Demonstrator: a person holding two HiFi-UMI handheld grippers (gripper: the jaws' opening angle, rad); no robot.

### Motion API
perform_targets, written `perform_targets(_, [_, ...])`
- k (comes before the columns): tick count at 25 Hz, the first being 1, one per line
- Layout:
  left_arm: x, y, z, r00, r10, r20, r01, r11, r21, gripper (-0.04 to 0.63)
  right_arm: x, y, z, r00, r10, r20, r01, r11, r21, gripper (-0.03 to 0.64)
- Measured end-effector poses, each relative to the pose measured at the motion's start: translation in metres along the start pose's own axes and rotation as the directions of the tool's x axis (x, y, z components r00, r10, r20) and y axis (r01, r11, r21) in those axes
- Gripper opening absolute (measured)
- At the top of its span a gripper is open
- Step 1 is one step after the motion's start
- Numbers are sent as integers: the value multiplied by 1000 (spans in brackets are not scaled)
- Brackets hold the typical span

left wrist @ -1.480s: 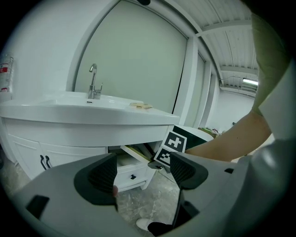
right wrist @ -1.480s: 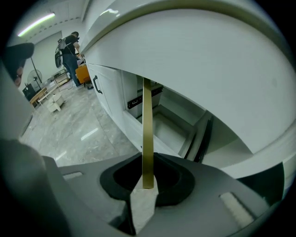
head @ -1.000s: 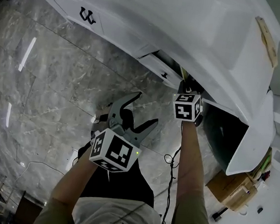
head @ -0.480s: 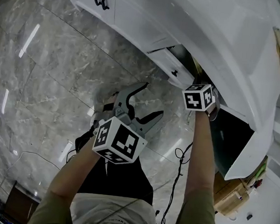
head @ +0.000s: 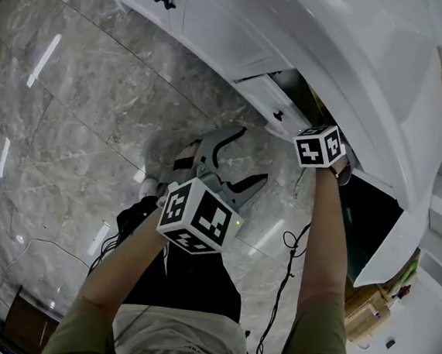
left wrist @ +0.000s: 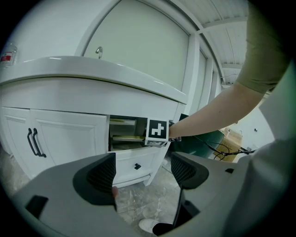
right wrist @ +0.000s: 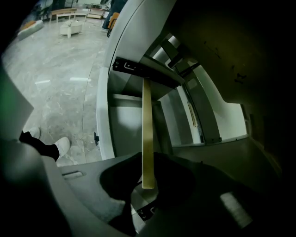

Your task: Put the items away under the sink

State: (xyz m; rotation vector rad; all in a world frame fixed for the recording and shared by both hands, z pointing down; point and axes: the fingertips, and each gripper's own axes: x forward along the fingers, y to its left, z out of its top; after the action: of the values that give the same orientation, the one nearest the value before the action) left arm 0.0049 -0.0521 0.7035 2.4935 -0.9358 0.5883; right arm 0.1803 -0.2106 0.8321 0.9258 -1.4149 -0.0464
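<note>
While the right arm stretches into the open cabinet, the right gripper has its fingers clamped on one thin yellow strip. At its seven o'clock, the left gripper hovers, fingers apart.

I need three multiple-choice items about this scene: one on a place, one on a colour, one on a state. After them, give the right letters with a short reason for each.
1. Where does the right tool reach?
A. onto the basin top
B. into the open vanity cabinet
C. onto a chair

2. What colour are the handles on the closed doors?
A. black
B. gold
C. red

3. How do the jaws of the left tool stand?
A. shut on a bottle
B. shut on a cloth
C. apart, with nothing between

Answers: 1 B, its view looks inside the cabinet, with a thin yellowish strip gripped. 2 A, they show black on white doors. 3 C, the gap is wide and holds nothing.
</note>
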Motion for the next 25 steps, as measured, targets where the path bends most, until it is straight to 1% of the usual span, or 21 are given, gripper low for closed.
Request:
perform_targets(6, [13, 0, -4, 1000, -4, -4, 5, 1000, 12, 362, 12, 3, -6, 1000, 13, -25, -14, 999, -51, 71])
perform_targets(14, [23, 4, -4, 1000, 6, -8, -6, 1000, 13, 365, 23, 9, -8, 998, 48, -46, -52, 996, -70, 71])
perform_targets(22, [24, 10, -5, 999, 28, -21, -28, 1000, 12, 367, 31, 9, -12, 996, 63, -70, -69, 994, -83, 72])
perform_targets(25, [23, 15, -5, 999, 41, -21, -41, 999, 7, 367, 32, 8, -11, 996, 58, -70, -64, 994, -84, 72])
